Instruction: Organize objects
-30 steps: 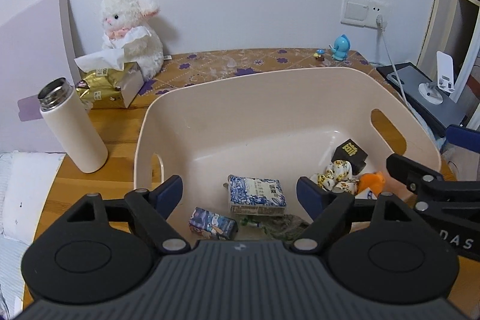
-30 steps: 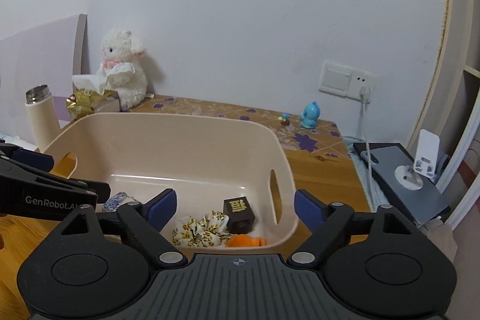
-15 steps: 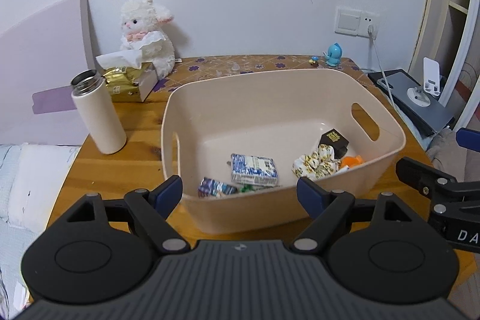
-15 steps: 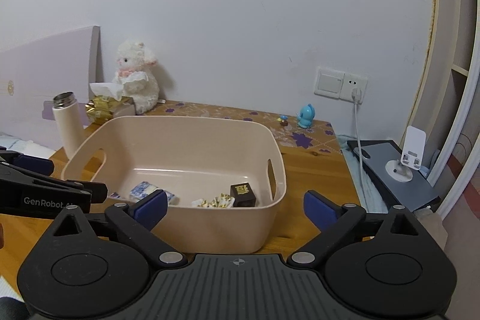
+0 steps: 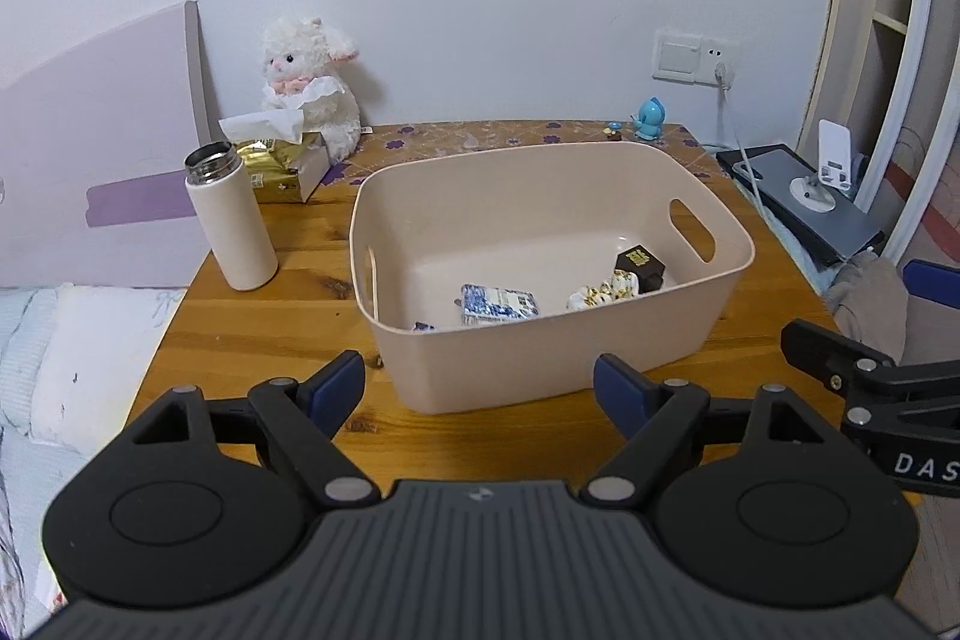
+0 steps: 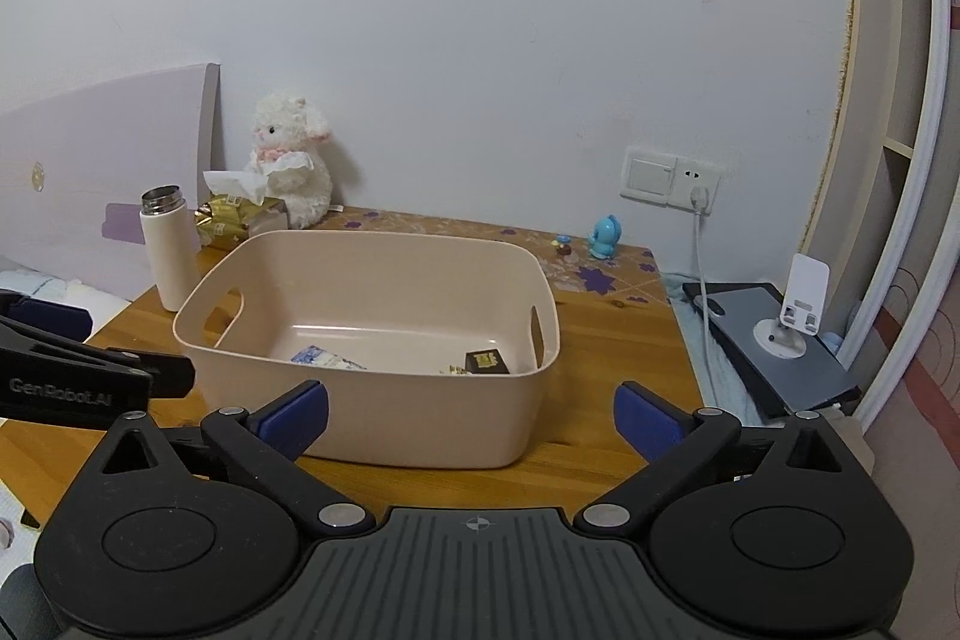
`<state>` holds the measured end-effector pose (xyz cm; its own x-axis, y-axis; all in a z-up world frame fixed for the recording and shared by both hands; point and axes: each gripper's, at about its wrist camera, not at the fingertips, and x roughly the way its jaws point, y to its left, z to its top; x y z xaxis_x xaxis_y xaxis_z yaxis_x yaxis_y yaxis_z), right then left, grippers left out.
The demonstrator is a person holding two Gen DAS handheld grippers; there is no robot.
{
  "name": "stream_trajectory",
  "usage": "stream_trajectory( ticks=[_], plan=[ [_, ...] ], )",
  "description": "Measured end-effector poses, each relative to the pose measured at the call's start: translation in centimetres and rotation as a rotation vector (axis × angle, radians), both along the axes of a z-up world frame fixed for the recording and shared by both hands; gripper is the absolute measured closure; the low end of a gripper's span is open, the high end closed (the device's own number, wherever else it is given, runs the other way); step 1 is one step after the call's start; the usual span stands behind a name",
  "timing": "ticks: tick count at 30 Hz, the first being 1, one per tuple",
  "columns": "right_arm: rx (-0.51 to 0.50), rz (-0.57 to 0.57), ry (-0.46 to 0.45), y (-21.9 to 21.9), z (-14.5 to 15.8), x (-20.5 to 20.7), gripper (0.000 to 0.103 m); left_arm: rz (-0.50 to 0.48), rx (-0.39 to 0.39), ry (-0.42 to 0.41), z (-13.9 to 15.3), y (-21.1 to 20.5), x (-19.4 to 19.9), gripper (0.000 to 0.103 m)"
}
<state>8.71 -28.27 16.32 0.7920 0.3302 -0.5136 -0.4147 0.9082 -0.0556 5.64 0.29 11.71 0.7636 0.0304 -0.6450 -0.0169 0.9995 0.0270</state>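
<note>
Left wrist view: left tongs (image 5: 479, 382) gaping wide, gripping nothing, hovering at lower centre; bin (image 5: 540, 364) at centre holding carton (image 5: 498, 304) and small items. Right wrist view: right tongs (image 6: 471, 415) likewise spread and empty; table (image 6: 612, 334) looking mostly sorted.

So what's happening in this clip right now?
A person holds two handheld grippers in front of a beige bin on a wooden table. The left gripper and right gripper are both open and empty. Small items already lie in the bin: a blue-and-white carton, a dark box. A white bottle stands outside, untouched.
</note>
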Motion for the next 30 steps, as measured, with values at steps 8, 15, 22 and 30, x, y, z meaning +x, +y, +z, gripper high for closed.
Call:
stream_trajectory(
  ticks=[8,15,22,30],
  plan=[
    [-0.01,0.004,-0.007,-0.9,0.4,-1.9,0.0,-0.008,-0.005,-0.009,0.5,-0.2,-3.1,0.018],
    [0.0,0.006,-0.018,-1.7,0.8,-3.6,0.0,-0.019,0.009,-0.029,1.1,-0.4,-5.1,0.017],
    [0.005,0.001,-0.013,-2.5,0.8,-4.5,0.0,-0.005,0.007,-0.06,1.7,-0.1,-6.8,0.013],
    [0.017,-0.005,-0.003,-3.6,0.5,-5.4,0.0,-0.026,0.013,-0.078,2.3,-0.2,-8.4,0.012]
  ],
)
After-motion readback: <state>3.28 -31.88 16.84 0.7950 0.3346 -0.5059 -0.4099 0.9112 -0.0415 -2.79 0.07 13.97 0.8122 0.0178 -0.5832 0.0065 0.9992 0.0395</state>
